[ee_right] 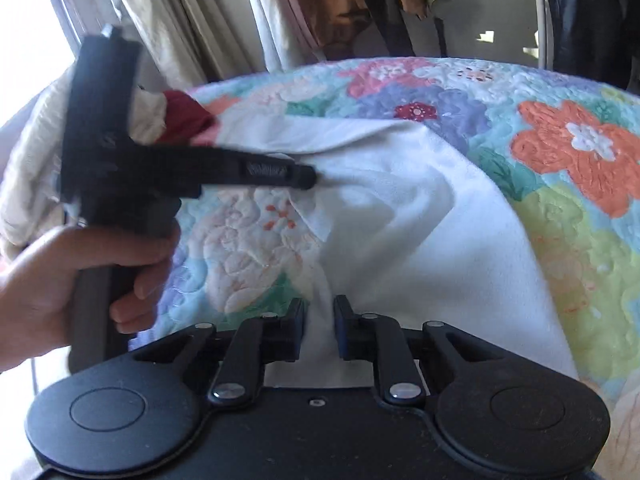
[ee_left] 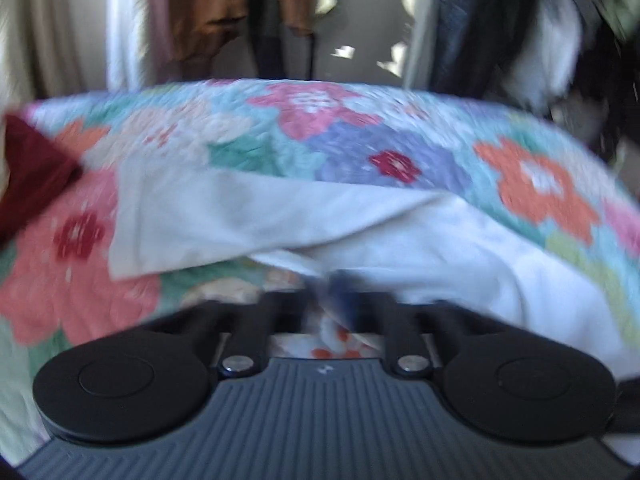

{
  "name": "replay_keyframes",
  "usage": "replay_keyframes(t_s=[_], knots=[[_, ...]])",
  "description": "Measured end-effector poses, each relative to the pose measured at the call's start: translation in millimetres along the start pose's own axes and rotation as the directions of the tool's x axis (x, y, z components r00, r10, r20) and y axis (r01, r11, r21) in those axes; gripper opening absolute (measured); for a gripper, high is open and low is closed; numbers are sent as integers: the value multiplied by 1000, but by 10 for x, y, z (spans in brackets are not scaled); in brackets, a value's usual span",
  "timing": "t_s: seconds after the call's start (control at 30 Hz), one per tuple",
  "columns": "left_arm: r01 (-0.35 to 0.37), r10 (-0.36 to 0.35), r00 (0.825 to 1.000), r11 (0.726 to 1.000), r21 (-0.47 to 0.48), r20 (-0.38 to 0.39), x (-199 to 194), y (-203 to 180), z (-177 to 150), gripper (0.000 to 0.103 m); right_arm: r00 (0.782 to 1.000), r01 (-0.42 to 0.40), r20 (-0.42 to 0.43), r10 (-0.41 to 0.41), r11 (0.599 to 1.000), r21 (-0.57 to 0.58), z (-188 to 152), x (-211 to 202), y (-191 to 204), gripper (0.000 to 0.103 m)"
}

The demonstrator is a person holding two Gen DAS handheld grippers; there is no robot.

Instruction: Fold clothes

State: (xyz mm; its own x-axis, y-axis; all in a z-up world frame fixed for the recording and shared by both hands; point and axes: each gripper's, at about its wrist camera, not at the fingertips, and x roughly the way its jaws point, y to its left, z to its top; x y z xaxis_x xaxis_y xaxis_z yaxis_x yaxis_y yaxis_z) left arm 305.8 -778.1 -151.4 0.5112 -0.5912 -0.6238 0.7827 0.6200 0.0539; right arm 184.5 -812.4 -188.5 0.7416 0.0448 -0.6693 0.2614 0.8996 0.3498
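A white garment (ee_right: 420,216) lies partly folded on a floral quilt (ee_right: 568,148). My right gripper (ee_right: 319,334) is shut on its near edge, with cloth bunched between the fingers. My left gripper (ee_right: 310,178) appears in the right wrist view, coming in from the left, shut on a fold of the white garment and lifting it. The left wrist view is blurred; there the left gripper (ee_left: 326,292) pinches the white garment (ee_left: 440,248) at its fingertips.
A dark red cloth (ee_right: 188,116) and a cream pile (ee_right: 36,168) lie at the quilt's far left; the red cloth also shows in the left wrist view (ee_left: 32,168). Curtains (ee_right: 168,20) and hanging clothes (ee_right: 332,0) stand behind the bed.
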Motion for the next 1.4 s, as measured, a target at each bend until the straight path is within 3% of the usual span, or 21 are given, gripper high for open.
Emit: replay_keyframes(t_s=[0.07,0.1,0.17,0.2,0.27,0.3,0.33,0.43,0.53,0.73,0.87,1.0,1.07,1.17,1.4], knots=[[-102,89,992,980,169,86,-93,-164,39,3,999,-21,52,16,996,83,-42,-127,-118,22],[-145,122,985,967,212,119,-126,-183,67,3,997,-21,80,12,993,116,-58,-190,-156,31],[-171,146,980,963,206,134,-179,-116,178,7,992,4,128,-22,991,137,-73,-288,-154,49],[-180,154,978,965,191,143,-223,-67,239,12,988,17,147,-37,990,137,-74,-334,-137,52],[-192,162,971,967,168,177,-371,29,301,49,981,41,181,-66,990,138,-77,-420,-103,52],[-196,164,967,968,159,194,-450,74,323,74,980,49,186,-76,988,143,-73,-448,-81,53],[-196,160,965,967,165,207,-531,114,321,81,979,58,186,-85,988,146,-67,-468,-45,53],[-194,141,964,953,234,224,-778,201,215,80,979,67,183,-86,992,110,-74,-558,118,53],[-244,168,954,917,316,250,-1060,268,-20,80,980,83,178,-92,995,56,-111,-700,325,53],[-175,141,979,952,250,150,-1787,622,-464,80,992,90,87,-90,996,0,-298,-1169,749,59],[-236,216,970,948,214,115,-2391,833,-744,80,985,168,40,-166,985,-43,-494,-1636,1048,59],[-227,207,970,957,181,126,-3227,1082,-937,80,978,203,57,-199,977,-61,-725,-2285,1405,59],[-221,210,971,970,103,112,-3701,1249,-1063,80,975,213,65,-211,976,-41,-907,-2599,1622,61],[-189,188,979,982,1,83,-4344,1493,-1373,81,983,182,43,-181,983,-9,-1261,-2891,1901,61],[-209,212,977,976,59,-35,-5348,1785,-2081,81,994,111,22,-110,993,-38,-2029,-3367,2557,61]])
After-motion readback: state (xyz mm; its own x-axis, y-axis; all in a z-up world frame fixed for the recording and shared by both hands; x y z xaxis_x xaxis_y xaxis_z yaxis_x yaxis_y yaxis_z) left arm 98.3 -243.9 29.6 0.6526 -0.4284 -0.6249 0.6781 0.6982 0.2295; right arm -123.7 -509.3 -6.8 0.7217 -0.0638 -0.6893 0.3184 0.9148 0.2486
